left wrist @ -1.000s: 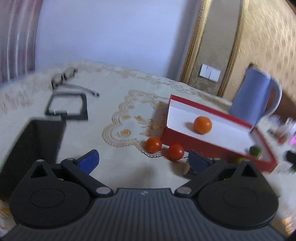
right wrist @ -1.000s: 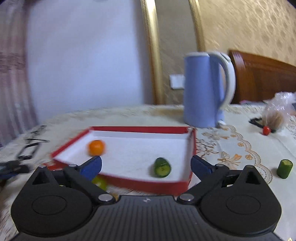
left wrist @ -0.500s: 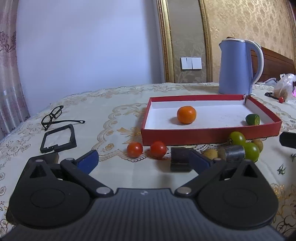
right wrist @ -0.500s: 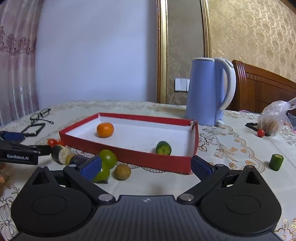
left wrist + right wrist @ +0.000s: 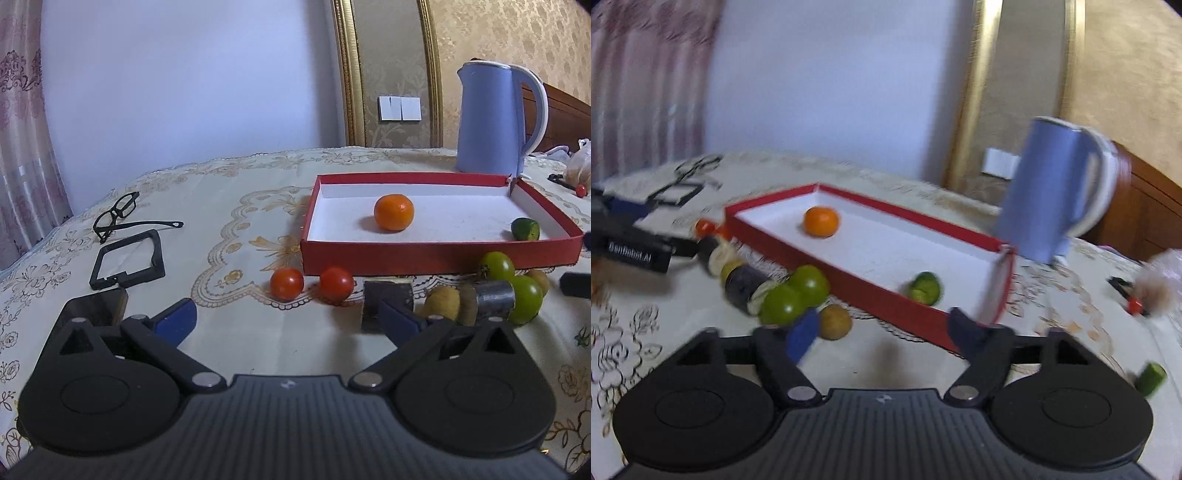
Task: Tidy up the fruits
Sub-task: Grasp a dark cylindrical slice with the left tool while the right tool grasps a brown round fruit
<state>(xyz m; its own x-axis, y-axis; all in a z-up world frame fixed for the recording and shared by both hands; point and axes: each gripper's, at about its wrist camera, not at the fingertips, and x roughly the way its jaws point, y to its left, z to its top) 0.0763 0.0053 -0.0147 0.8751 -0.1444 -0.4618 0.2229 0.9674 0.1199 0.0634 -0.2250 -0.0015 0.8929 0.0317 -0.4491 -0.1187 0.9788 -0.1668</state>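
A red tray (image 5: 406, 258) with a white floor holds an orange (image 5: 393, 212) and a cucumber piece (image 5: 525, 229). In front of it lie two red tomatoes (image 5: 287, 283), eggplant pieces (image 5: 388, 293), two green tomatoes (image 5: 496, 266) and small brown fruits (image 5: 441, 302). My left gripper (image 5: 286, 319) is open and empty, just short of the red tomatoes. In the blurred right wrist view my right gripper (image 5: 882, 334) is open and empty, near the green tomatoes (image 5: 796, 295), a brown fruit (image 5: 834, 322) and the tray (image 5: 871, 291).
A blue kettle (image 5: 493, 118) stands behind the tray. Glasses (image 5: 118, 212), a black frame (image 5: 129, 264) and a dark phone (image 5: 96, 306) lie at the left. A loose cucumber piece (image 5: 1150, 378) and a plastic bag (image 5: 1160, 284) are at the right.
The left view has steadied and faces the tray squarely. The right gripper has moved closer to the green tomatoes and tilted, and its view is now blurred.
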